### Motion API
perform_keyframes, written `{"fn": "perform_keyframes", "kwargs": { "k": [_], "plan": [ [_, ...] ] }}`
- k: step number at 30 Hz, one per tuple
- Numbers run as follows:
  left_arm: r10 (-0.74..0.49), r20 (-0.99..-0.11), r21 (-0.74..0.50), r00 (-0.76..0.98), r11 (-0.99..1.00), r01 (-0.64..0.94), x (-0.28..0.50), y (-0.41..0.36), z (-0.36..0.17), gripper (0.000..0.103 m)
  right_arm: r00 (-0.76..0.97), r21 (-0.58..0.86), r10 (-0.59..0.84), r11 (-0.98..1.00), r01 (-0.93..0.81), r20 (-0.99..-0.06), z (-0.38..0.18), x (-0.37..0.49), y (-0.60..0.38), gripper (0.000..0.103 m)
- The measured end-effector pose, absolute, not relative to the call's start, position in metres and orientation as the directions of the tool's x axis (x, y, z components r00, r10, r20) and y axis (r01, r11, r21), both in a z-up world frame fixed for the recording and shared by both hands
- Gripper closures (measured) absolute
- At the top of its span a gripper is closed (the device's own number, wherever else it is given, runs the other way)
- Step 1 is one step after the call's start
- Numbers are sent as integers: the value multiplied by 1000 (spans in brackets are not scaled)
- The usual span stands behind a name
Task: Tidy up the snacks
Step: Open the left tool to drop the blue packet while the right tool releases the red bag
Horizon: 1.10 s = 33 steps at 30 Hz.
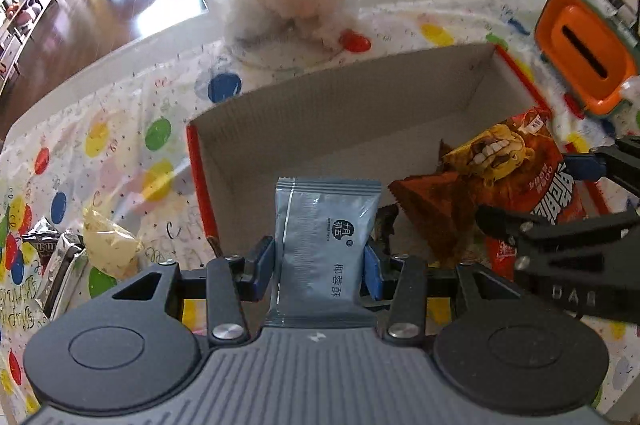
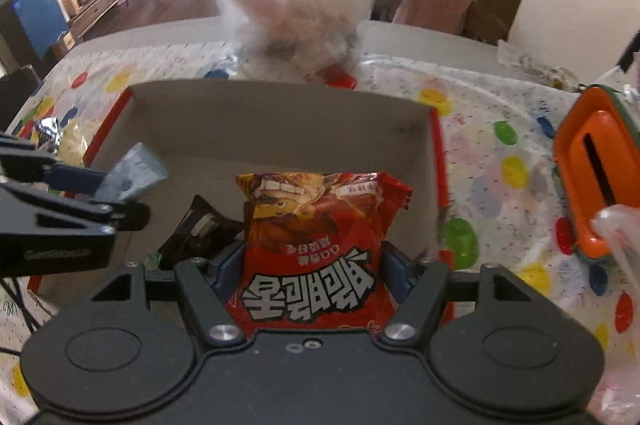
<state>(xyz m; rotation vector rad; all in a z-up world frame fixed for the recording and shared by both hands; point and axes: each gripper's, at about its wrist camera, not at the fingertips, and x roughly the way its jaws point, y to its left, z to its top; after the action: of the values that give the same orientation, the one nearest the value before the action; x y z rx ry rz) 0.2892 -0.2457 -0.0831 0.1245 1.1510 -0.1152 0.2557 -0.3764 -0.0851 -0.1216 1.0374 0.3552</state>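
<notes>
1. Left wrist view: left gripper (image 1: 326, 257) pinching a pale blue snack sachet (image 1: 325, 245) upright between its blue pads, poised over the near wall of the cardboard box (image 1: 340, 113).
2. Same view, right of the sachet: right gripper (image 1: 560, 193) reaching in over the box's right end, clamped on a red snack bag (image 1: 532, 177) with a cartoon face.
3. Right wrist view: right gripper (image 2: 310, 265) closed on the red snack bag (image 2: 312, 249), lettering upside down, above the box (image 2: 280, 113); left gripper (image 2: 120, 197) entering from the box's left with the grey-blue sachet (image 2: 134, 173).
4. Hard to make out: a dark wrapper (image 2: 200, 237) in the box's near corner, half hidden behind the red bag; contents of the clear plastic tub (image 2: 304, 9) beyond the box's far wall, blurred.
5. Cut off: more wrapped snacks (image 1: 80, 253) left of the box at the frame edge; an orange container (image 2: 592, 177) right of the box, partly masked by clear plastic.
6. Box floor bare toward the far wall; red-edged rim all round; spotted tablecloth (image 2: 500, 105) open on both sides of the box.
</notes>
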Motion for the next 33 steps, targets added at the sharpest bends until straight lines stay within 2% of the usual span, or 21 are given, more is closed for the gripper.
{"fn": "perform_keyframes", "kwargs": {
  "k": [9, 18, 23, 27, 33],
  "plan": [
    [10, -927, 90, 375, 976, 197, 296, -257, -101, 58, 406, 54, 222, 921, -387, -887, -110, 259, -367, 34],
    [-2, -936, 80, 352, 973, 218, 295, -256, -106, 58, 403, 67, 233, 921, -383, -885, -112, 256, -367, 30],
    [-30, -926, 55, 377, 975, 214, 288, -251, -98, 57, 416, 91, 250, 927, -365, -874, -104, 251, -374, 28],
    [-59, -910, 35, 411, 976, 216, 280, -246, -87, 51, 437, 117, 267, 933, -341, -859, -93, 245, -381, 24],
    [-98, -880, 9, 466, 975, 222, 264, -235, -67, 51, 475, 163, 299, 938, -306, -827, -72, 232, -387, 22]
  ]
}}
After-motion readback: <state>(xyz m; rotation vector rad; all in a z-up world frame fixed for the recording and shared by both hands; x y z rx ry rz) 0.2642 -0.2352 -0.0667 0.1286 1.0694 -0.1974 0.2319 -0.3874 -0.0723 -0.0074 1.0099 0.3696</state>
